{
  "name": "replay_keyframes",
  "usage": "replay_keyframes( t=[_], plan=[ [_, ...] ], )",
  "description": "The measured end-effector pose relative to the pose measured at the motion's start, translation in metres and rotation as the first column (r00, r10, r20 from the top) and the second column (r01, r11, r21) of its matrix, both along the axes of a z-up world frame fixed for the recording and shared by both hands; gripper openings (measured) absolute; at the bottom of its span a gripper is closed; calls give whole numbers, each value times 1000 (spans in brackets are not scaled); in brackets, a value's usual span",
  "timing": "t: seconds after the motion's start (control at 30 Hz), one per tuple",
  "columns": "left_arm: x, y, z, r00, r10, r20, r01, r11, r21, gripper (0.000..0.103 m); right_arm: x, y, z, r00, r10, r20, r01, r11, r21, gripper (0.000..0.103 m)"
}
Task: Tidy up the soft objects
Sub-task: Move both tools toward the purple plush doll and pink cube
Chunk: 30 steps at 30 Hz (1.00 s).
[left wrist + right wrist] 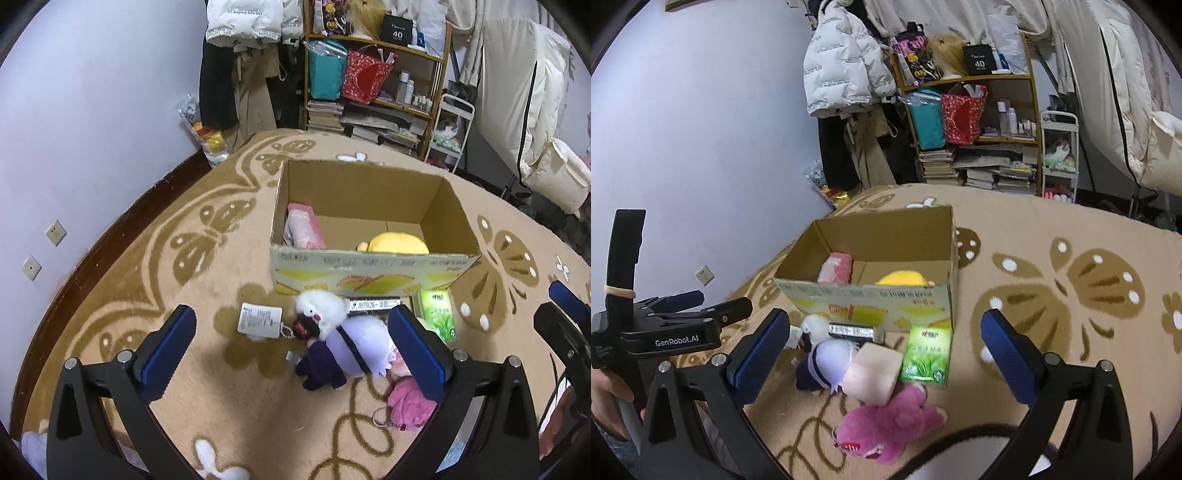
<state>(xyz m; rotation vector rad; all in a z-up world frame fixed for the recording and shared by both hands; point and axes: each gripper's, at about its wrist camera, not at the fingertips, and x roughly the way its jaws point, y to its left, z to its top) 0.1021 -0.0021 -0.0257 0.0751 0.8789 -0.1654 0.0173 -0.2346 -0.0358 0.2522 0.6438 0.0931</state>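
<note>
two plush toys (905, 278) in one cardboard box (871, 302), four outside

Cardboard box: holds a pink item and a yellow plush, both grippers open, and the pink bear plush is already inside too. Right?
Not quite. The pink bear plush is not in the cardboard box; the right wrist view shows it lying on the rug in front of the box. The rest holds: the pink item and yellow plush are inside, and the left gripper and right gripper are open.

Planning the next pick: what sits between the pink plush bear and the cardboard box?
Right wrist view: a pale peach cushion and a green tissue pack lie between the pink plush bear and the cardboard box.
</note>
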Motion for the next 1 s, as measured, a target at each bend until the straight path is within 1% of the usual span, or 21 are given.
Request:
replay_keyframes(
  t=[0.13, 0.27, 0.57, 0.67, 0.83, 1.0],
  plan=[
    [2, -3, -16, 999, 0, -39, 1, 1000, 17, 103, 0, -2, -13, 999, 2, -42, 0, 999, 42, 103],
    [5, -8, -31, 997, -9, -82, 12, 999, 39, 103, 3, 0, -29, 996, -1, -84, 3, 999, 33, 103],
    [15, -9, -54, 988, -4, -154, 9, 1000, 26, 103, 13, 9, -61, 987, 35, -160, -33, 999, 17, 103],
    [21, -8, -62, 980, -14, -197, 13, 1000, -7, 103, 18, 12, -67, 983, 48, -176, -46, 999, 19, 103],
    [28, -13, -67, 977, -22, -210, 22, 1000, -2, 103, 25, 16, -76, 978, 66, -198, -65, 998, 11, 103],
    [36, -17, -77, 971, -27, -239, 26, 1000, -6, 103, 33, 21, -86, 972, 84, -220, -84, 996, 8, 103]
  ],
)
